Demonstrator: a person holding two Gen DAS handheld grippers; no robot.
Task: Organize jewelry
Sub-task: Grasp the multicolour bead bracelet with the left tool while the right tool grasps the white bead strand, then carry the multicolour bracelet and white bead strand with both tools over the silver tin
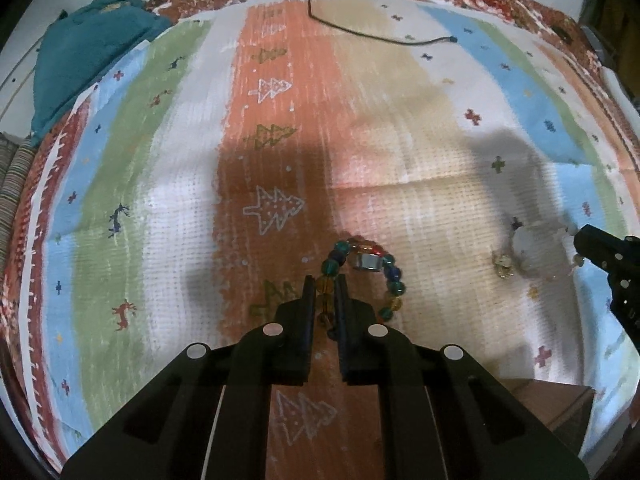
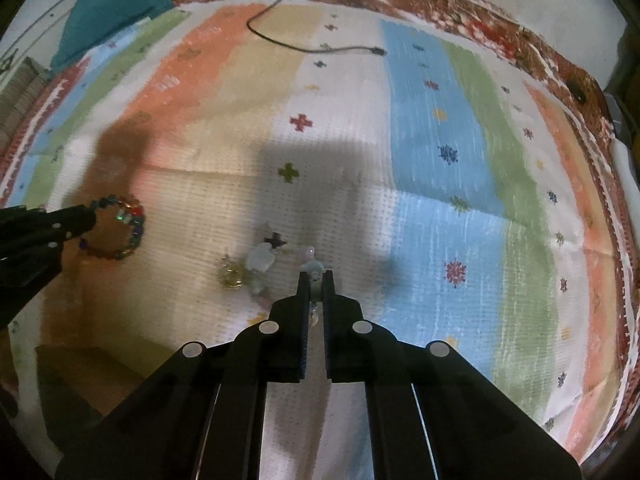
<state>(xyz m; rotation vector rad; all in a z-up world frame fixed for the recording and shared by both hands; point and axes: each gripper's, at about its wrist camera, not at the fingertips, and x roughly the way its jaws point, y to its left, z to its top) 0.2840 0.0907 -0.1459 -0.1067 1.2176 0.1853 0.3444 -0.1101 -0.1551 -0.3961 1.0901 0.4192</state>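
My left gripper (image 1: pixel 325 280) is shut on a bracelet of coloured glass beads (image 1: pixel 394 280) lying on the striped cloth; a silver ring (image 1: pixel 367 261) lies inside its loop. The bracelet also shows in the right wrist view (image 2: pixel 134 232), with the left gripper (image 2: pixel 90 216) at its left side. My right gripper (image 2: pixel 317 276) is shut on a pale, whitish bead piece (image 2: pixel 312 266). Just left of it lie a pale translucent stone piece (image 2: pixel 260 260) and a small gold piece (image 2: pixel 231 276). In the left wrist view the right gripper (image 1: pixel 580 240) sits beside the pale jewelry (image 1: pixel 528 248) and the gold piece (image 1: pixel 503 266).
A striped cloth with tree and cross patterns (image 1: pixel 280 120) covers the surface. A black cable (image 1: pixel 360 32) lies at the far side. A teal fabric bundle (image 1: pixel 80 52) sits at the far left. A brown box corner (image 1: pixel 560 400) is near the front; it also shows in the right wrist view (image 2: pixel 88 376).
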